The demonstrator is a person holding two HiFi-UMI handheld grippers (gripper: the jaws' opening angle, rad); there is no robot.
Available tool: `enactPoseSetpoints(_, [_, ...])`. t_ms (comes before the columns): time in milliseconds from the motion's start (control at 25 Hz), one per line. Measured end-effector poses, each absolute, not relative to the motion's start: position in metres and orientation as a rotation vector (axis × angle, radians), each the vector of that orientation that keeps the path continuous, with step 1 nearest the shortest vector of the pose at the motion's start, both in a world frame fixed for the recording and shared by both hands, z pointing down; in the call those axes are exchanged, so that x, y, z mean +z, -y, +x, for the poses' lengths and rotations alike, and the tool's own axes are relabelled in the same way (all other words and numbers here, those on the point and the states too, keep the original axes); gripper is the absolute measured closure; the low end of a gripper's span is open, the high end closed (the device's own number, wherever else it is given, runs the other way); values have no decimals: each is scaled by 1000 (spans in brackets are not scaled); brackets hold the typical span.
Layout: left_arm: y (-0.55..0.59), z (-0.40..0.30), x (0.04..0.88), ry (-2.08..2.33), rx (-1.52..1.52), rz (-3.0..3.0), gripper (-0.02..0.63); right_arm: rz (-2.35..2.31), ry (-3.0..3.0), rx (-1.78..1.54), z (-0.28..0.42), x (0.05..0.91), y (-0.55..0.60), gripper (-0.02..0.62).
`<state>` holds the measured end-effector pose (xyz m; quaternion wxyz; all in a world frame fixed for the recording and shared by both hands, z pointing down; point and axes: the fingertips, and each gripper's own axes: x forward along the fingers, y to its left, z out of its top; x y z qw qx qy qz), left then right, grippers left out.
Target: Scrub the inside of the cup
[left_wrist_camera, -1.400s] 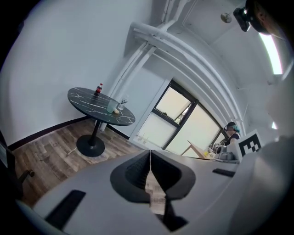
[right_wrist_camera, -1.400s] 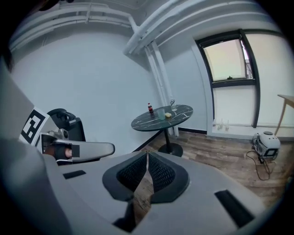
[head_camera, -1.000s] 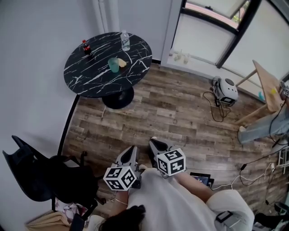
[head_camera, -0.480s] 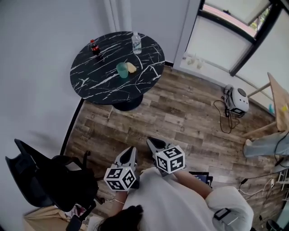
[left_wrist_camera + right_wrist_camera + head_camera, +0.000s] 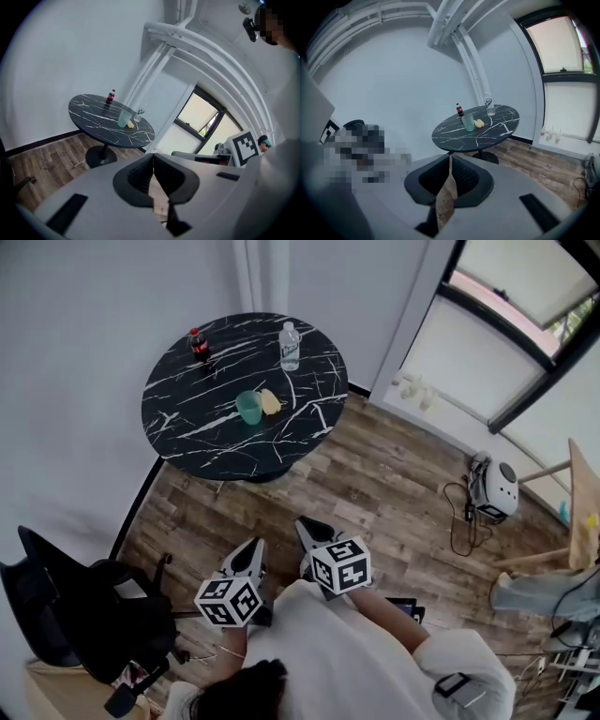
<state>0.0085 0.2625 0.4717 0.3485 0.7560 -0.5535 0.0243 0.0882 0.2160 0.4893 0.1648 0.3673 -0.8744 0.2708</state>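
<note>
Two bottles (image 5: 198,344) (image 5: 290,345), one cup (image 5: 248,409), one sponge (image 5: 270,401) on one table (image 5: 197,437); left gripper (image 5: 251,549) and right gripper (image 5: 306,526) fingers (image 5: 138,178) pressed together, empty.

Light: soft daylight from the window (image 5: 525,287) on the right side; room evenly and moderately bright.
Shadows: weak, diffuse.
Glare: panes blown out pale.
Distortion: heavy fisheye and black vignetted corners in both gripper views.
Focus: head view sharp; left gripper (image 5: 153,159) and right gripper (image 5: 450,161), seen close up, slightly soft.
</note>
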Motion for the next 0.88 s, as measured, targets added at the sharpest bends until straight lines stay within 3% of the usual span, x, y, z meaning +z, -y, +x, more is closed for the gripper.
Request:
enactPoseSetpoints(440, [-218,34,481,1457,32,1856,595,944,2514,843,109,496,-171,557])
enactPoseSetpoints(880, [-193,16,489,1514,-37,1779,595,952,2505,882,112,503,-151,557])
